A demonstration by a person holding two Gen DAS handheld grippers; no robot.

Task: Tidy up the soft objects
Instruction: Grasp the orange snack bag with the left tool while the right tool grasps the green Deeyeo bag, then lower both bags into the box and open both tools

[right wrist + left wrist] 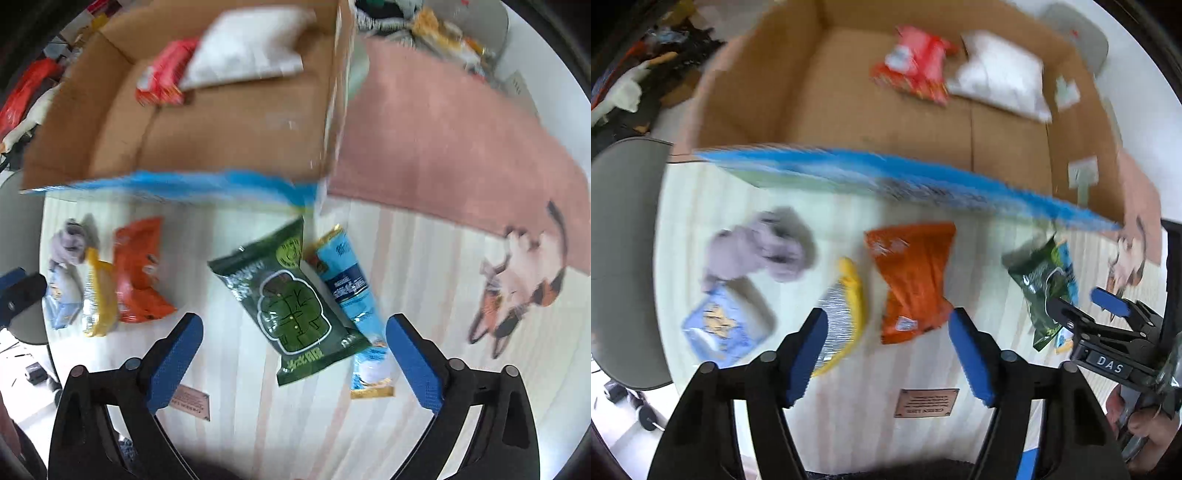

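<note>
Several soft packets lie on a pale striped mat. My left gripper (886,354) is open and empty above an orange packet (914,284) and a yellow packet (846,314). A grey cloth bundle (764,251) and a light blue packet (718,328) lie further left. My right gripper (293,363) is open and empty over a green packet (291,299) that partly covers a blue packet (354,299). It also shows in the left wrist view (1086,301). A cardboard box (820,99) behind holds a red packet (916,66) and a white pillow-like bag (1001,77).
The box's near edge has a blue flap (886,177). A pink blanket (443,140) with a cat print (517,280) lies right of the box. A grey chair (620,258) stands at the left. Clutter (646,74) lies beyond the box.
</note>
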